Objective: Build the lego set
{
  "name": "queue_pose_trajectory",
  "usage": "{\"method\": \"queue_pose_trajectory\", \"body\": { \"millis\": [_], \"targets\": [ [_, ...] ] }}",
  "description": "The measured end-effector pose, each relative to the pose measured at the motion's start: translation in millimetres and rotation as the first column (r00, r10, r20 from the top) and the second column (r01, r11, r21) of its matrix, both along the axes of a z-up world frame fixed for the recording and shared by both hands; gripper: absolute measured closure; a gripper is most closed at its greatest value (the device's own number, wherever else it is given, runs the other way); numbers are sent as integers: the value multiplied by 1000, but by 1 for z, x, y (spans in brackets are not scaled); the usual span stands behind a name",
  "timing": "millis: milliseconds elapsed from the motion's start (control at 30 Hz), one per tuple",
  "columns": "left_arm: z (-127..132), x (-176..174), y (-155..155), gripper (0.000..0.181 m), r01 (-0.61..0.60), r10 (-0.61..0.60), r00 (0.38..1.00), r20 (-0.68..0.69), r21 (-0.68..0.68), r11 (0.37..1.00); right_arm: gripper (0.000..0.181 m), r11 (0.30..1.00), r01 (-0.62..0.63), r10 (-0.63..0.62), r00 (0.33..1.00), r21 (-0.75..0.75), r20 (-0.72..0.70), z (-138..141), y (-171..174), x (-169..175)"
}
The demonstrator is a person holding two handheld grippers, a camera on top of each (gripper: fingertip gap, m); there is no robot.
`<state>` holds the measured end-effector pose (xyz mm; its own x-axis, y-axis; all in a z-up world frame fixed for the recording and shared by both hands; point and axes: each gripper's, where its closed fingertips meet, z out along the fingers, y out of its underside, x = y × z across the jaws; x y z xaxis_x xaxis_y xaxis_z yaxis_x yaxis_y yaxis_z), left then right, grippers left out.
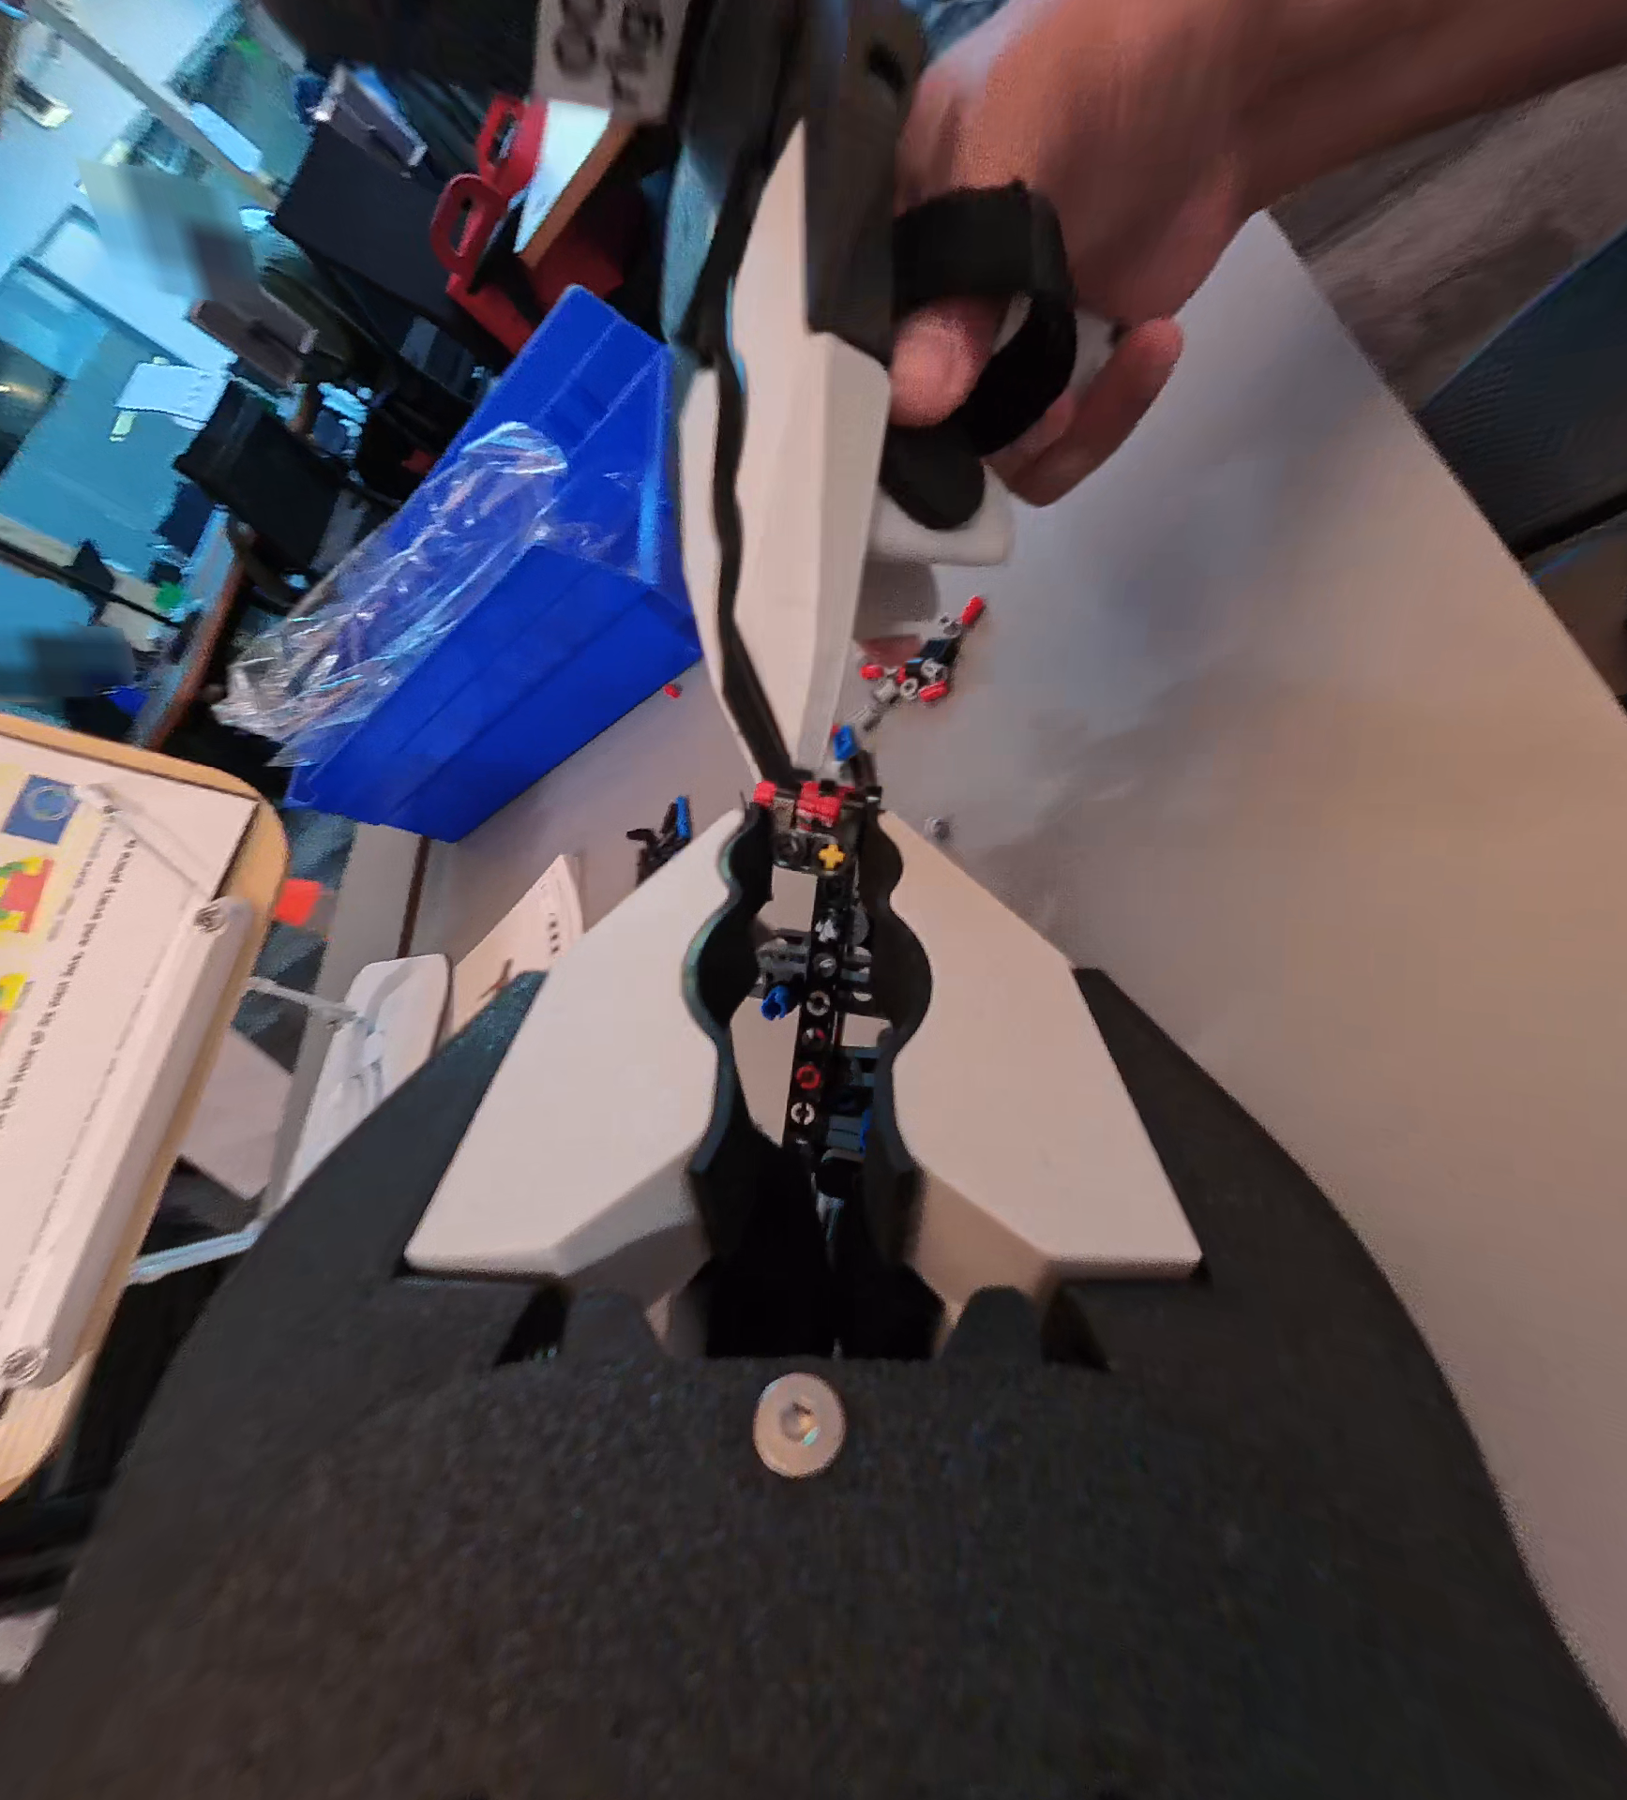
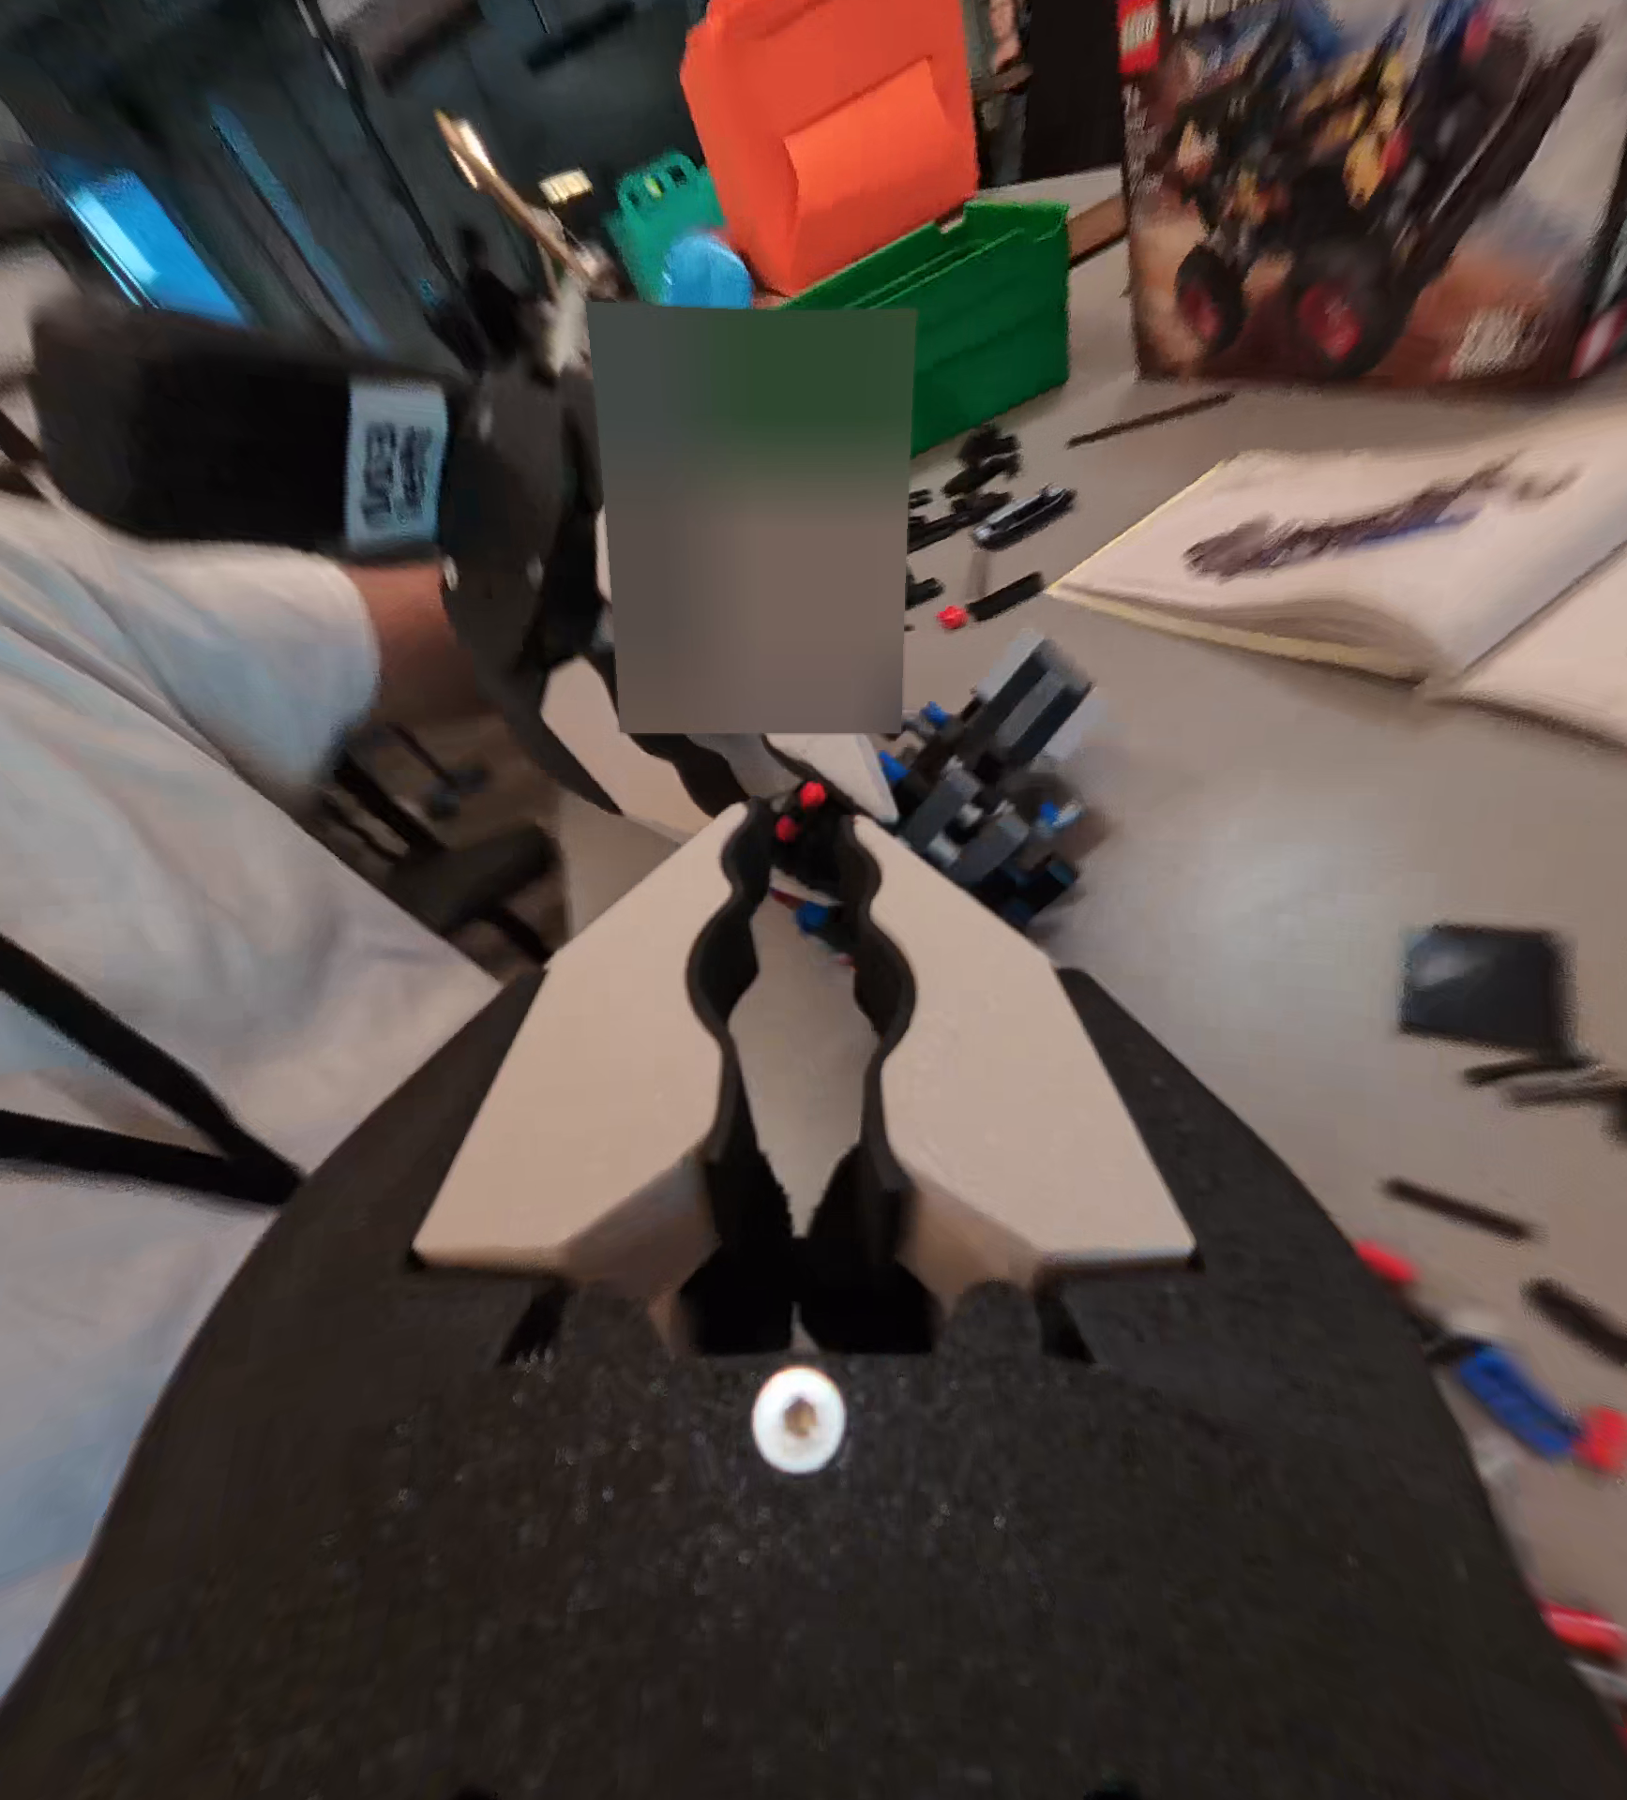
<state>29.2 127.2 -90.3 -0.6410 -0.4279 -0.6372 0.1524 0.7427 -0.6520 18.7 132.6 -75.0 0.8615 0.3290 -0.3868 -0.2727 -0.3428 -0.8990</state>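
Observation:
My left gripper is shut on a black lego assembly, a long holed beam with red, yellow and blue pins that runs back between the fingers. My right gripper comes down from above, held by a hand, and its tips pinch the red-pinned top end of the same assembly. In the right wrist view my right gripper is shut on that end of the assembly, where two red pins show. The left gripper's white fingers meet it from the far side.
A blue bin with a clear plastic bag, loose small pieces and a printed sheet on a stand lie around. A lego box, a green bin, an open booklet, a grey-blue part build and scattered pieces fill the table. Left and right tips are no more than a few centimetres apart.

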Motion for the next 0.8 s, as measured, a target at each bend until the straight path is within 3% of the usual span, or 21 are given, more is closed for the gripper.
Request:
{"method": "queue_pose_trajectory", "body": {
  "millis": [67, 200, 600, 800],
  "targets": [
    [-3, 2, 0, 166, -38, 36, 998, 54, 34, 999, 167, 999, -12, 6, 987, -38, -160, -4, 1, 3],
    [-11, 4, 0, 166, -99, 84, 987, 137, 106, 989, 170, 999, -22, 14, 973, -31, -230, -5, -1, 0],
    [-19, 12, 1, 166, -204, 186, 969, 160, 103, 973, 178, 993, 110, -117, 972, -42, -205, -17, 2, 10],
    [-24, 13, 3, 166, -246, 226, 961, 158, 124, 961, 179, 987, 150, -155, 983, -50, -102, -24, 3, 11]
  ]
}}
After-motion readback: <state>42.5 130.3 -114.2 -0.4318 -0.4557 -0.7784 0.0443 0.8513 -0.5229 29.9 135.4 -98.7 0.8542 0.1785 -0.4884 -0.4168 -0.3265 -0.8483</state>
